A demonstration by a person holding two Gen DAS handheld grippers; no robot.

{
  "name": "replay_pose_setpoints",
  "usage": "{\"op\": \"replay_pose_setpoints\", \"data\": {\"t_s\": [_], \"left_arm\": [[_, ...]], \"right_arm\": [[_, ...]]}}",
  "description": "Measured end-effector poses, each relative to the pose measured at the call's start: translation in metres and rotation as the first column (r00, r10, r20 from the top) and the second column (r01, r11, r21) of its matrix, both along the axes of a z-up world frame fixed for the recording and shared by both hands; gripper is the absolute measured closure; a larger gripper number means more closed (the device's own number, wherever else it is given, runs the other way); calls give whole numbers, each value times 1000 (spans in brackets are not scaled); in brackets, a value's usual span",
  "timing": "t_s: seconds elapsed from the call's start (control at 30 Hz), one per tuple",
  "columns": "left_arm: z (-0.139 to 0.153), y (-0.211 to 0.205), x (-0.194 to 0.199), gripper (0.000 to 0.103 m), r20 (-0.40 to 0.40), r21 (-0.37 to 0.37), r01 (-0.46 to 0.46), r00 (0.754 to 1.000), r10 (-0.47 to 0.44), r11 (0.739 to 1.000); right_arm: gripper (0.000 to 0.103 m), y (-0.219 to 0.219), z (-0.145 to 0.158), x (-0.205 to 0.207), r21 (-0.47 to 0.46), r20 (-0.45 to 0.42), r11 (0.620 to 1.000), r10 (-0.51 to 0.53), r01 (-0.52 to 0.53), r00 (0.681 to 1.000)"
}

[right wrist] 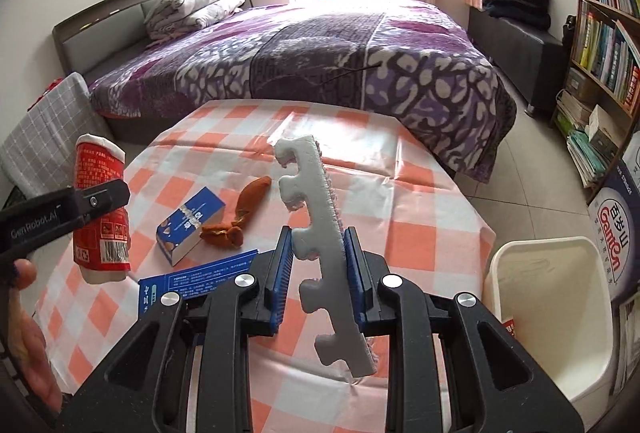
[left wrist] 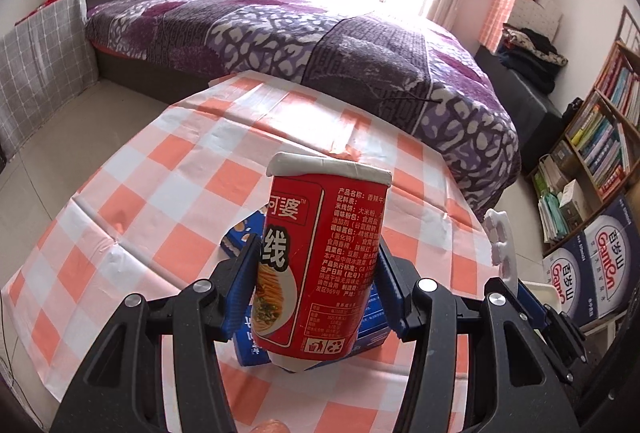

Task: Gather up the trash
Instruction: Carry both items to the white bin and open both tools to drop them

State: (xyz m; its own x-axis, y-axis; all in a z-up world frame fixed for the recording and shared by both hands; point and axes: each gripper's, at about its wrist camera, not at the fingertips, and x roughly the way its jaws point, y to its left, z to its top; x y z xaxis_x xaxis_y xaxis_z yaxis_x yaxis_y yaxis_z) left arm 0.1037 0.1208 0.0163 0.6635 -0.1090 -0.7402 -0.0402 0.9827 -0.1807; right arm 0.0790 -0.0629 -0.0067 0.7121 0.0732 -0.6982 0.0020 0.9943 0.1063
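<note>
Bin, cream plastic, open-topped (right wrist: 552, 317), was seen beside the checked table's (right wrist: 400, 217) right edge, its contents unclear. Red paper noodle cup (left wrist: 320, 257) was clamped in the left gripper (left wrist: 316, 273); notched white foam strip (right wrist: 320, 233) was gripped by the right gripper (right wrist: 318, 265). Blue cartons (right wrist: 192, 225) lay on the cloth.

A crushed red noodle cup (left wrist: 320, 257) and a notched white foam strip (right wrist: 324, 233) are held above the table.
</note>
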Motion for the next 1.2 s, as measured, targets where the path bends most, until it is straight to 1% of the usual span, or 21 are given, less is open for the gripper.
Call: {"op": "replay_pose_setpoints", "data": {"t_s": [0.13,0.5,0.57,0.7,0.83,1.0,1.1,1.2], "left_arm": [[0,-30,-3,49,33,44,47,998,-48,998],[-2,-91,-9,49,37,71,141,989,-144,987],[-1,-100,-11,49,36,74,155,987,-158,985],[1,-113,-13,49,33,90,174,984,-177,981],[3,-124,-15,49,28,98,188,981,-192,977],[1,-137,-16,49,9,83,212,977,-214,974],[1,-146,-20,49,9,90,229,973,-231,969],[-1,-156,-23,49,-4,81,254,967,-255,964]], "right_arm": [[78,-15,2,-2,2,8,999,-49,49,999],[78,-66,9,-15,4,30,986,-166,166,986],[78,-75,8,-16,0,21,983,-183,183,983],[78,-95,4,-19,22,-5,972,-234,234,972],[78,-114,4,-22,32,-16,953,-300,300,954],[77,-141,1,-27,33,-46,926,-375,377,926],[77,-158,-2,-33,38,-66,906,-419,422,905],[77,-176,-4,-38,42,-90,883,-463,468,882]]}}
